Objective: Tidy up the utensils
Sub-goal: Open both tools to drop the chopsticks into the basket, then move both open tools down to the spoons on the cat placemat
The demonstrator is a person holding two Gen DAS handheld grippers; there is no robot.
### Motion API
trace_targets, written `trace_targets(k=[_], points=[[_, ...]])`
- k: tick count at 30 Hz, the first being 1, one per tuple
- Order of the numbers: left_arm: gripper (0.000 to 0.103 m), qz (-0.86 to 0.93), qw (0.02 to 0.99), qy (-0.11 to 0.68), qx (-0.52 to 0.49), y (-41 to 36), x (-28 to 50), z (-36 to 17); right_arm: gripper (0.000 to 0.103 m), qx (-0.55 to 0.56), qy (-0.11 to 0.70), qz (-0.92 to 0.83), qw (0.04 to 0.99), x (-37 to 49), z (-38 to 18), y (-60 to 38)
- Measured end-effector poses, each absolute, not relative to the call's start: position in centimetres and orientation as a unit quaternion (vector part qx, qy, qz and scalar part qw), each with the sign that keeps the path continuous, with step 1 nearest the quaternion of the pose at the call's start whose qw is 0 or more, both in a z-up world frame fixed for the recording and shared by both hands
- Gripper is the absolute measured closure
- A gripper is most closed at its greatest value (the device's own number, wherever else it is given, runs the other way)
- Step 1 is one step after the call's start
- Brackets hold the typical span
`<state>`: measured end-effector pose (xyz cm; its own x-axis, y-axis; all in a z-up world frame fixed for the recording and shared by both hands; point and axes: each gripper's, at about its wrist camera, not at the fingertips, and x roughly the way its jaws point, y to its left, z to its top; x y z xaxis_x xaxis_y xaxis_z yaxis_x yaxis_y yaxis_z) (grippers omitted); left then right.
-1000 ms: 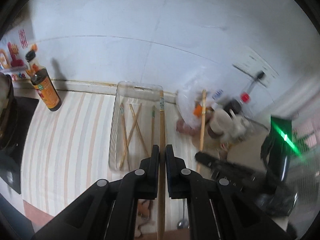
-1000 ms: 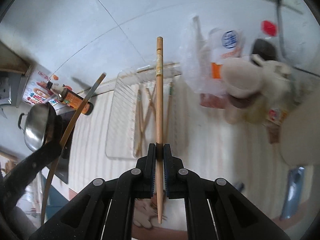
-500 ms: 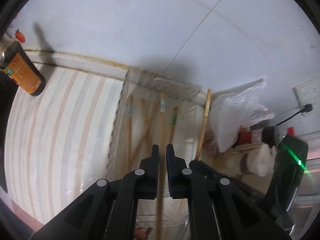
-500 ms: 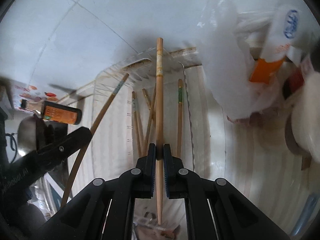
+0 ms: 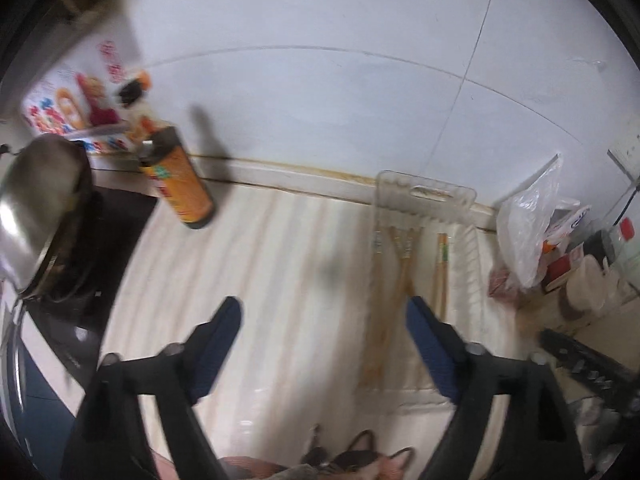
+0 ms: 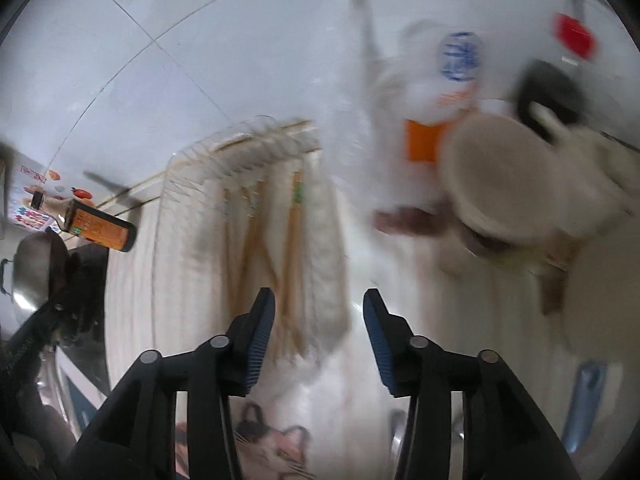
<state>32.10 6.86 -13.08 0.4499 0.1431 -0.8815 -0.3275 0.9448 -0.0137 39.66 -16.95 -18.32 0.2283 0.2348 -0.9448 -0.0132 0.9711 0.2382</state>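
A clear plastic tray (image 5: 426, 194) lies on the striped cloth against the wall, with several wooden chopsticks (image 5: 400, 268) in it. My left gripper (image 5: 324, 312) is open and empty, above the cloth just left of the tray. My right gripper (image 6: 319, 304) is open and empty, near the tray's (image 6: 320, 248) front right end, with the chopsticks (image 6: 256, 248) ahead and left of it. Both views are blurred by motion.
A brown sauce bottle (image 5: 180, 176) and a steel pot (image 5: 40, 196) on a black hob stand at the left. A plastic bag (image 5: 528, 220), jars and bottles crowd the right. A beige bowl (image 6: 508, 180) shows close on the right. A cat-print cloth (image 6: 272, 444) lies near the front.
Both grippers held one chopstick each over the tray; both have opened and no longer hold them. The left gripper has swung left, the right one has pulled back.
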Motion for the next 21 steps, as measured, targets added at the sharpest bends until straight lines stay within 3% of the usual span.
trace_targets(k=[1, 3, 7, 21], points=[[0.003, 0.143, 0.851, 0.497, -0.089, 7.3, 30.8, -13.0, 0.053, 0.091, 0.615, 0.075, 0.780, 39.0, -18.1, -17.6], [0.000, 0.144, 0.852, 0.495, -0.090, 7.7, 29.1, -13.2, 0.053, 0.089, 0.611, 0.065, 0.784, 36.7, -17.9, -18.8], [0.000, 0.141, 0.842, 0.514, -0.084, 8.0, 26.1, -15.0, 0.045, 0.101, 0.608, 0.062, 0.785, 33.1, -18.5, -20.9], [0.001, 0.148, 0.755, 0.635, -0.076, 8.1, 16.6, -26.0, 0.046, 0.105, 0.706, 0.062, 0.698, 23.3, -28.4, -22.4]])
